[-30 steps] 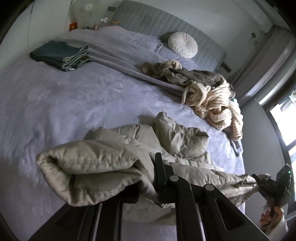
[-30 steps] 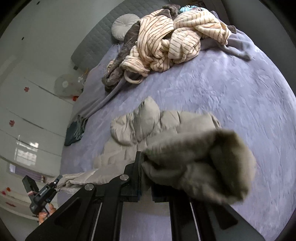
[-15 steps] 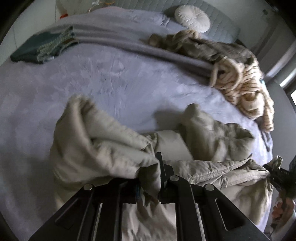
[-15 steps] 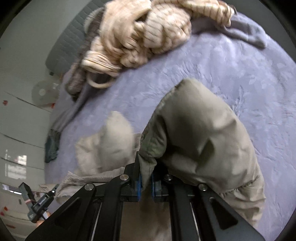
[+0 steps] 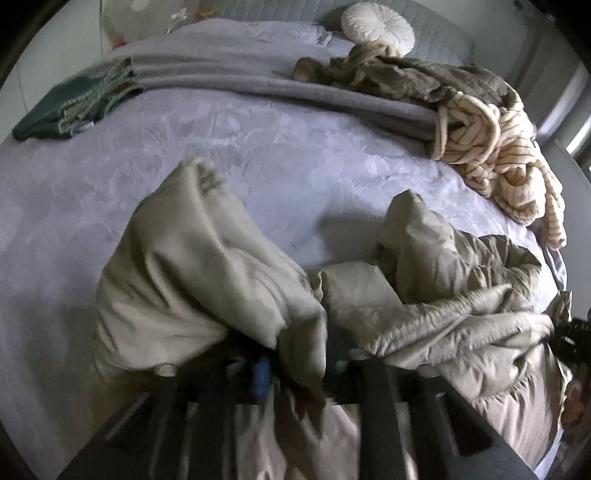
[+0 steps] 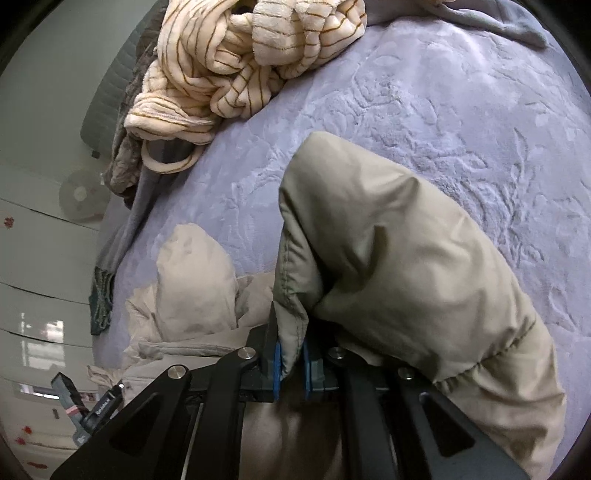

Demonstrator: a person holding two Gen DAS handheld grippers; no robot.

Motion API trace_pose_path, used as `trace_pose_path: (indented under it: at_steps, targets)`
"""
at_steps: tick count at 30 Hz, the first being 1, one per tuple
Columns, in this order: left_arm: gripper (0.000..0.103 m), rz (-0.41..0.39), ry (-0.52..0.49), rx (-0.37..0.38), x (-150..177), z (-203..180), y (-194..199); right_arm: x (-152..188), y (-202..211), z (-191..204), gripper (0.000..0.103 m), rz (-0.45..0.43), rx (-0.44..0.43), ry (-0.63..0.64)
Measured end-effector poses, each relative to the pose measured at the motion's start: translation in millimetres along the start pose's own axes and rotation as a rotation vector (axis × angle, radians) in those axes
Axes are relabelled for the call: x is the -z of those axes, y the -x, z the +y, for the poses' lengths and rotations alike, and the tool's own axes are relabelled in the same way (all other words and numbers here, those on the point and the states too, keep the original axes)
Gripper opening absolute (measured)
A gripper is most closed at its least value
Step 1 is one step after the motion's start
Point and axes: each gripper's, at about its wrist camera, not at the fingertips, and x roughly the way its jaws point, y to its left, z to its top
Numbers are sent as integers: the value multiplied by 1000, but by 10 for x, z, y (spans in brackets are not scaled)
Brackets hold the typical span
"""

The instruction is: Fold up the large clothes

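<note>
left wrist: left gripper jaws just opening, parted, beige puffer jacket fold loose between, near edge of lilac bed | right wrist: right gripper jaws just easing, pads still pinching jacket hem, striped robe far

bed: lilac embossed cover, grey quilted headboard behind. round white cushion against the headboard. grey blanket lying folded across the bed. dark green folded cloth at the far left edge. cream striped fleece garment heaped on a brown-grey garment. white fan by the wall.
</note>
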Motion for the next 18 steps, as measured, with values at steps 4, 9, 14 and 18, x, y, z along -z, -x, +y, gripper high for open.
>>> trace_pose_path:
  at_steps: [4, 9, 14, 18]
  targets:
    - [87, -97, -21, -46, 45, -1, 341, 12, 162, 40, 51, -12, -32, 2]
    - [74, -115, -41, 1, 127, -70, 621, 154, 471, 229, 62, -63, -25, 80]
    - [36, -53, -99, 177, 382, -398, 636, 547, 456, 536, 12, -34, -10, 257]
    - [36, -32, -167, 202, 631, -807, 432, 896, 140, 715, 12, 36, -24, 378]
